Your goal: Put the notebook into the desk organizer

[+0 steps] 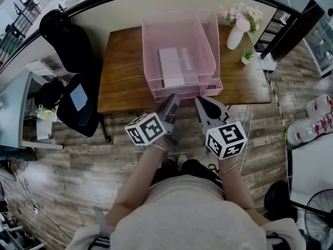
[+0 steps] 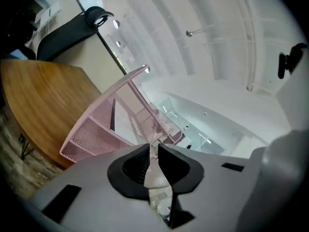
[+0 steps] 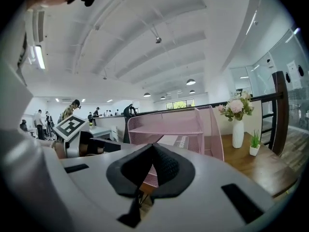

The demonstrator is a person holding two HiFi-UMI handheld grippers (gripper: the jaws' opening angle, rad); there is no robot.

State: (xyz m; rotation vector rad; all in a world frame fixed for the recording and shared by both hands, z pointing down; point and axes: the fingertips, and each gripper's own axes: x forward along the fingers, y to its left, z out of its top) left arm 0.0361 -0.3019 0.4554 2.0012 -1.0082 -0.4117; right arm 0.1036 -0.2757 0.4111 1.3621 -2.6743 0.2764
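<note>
notebook (image 1: 171, 66): pale pinkish-white cover, closed, lying flat inside the organizer, long side running front to back, a bit left of middle
which tray: honestly can't tell from above
desk organizer (image 1: 180, 15): pink wire mesh, stacked trays, tall side walls, standing upright on the wooden table (image 1: 122, 77), stepped tray fronts at the near edge

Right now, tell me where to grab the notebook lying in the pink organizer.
Grip the notebook by its near short edge, coming from the open front of the organizer. It lies flat, and mesh walls close off both sides and the back, so probably only that edge is reachable.
</note>
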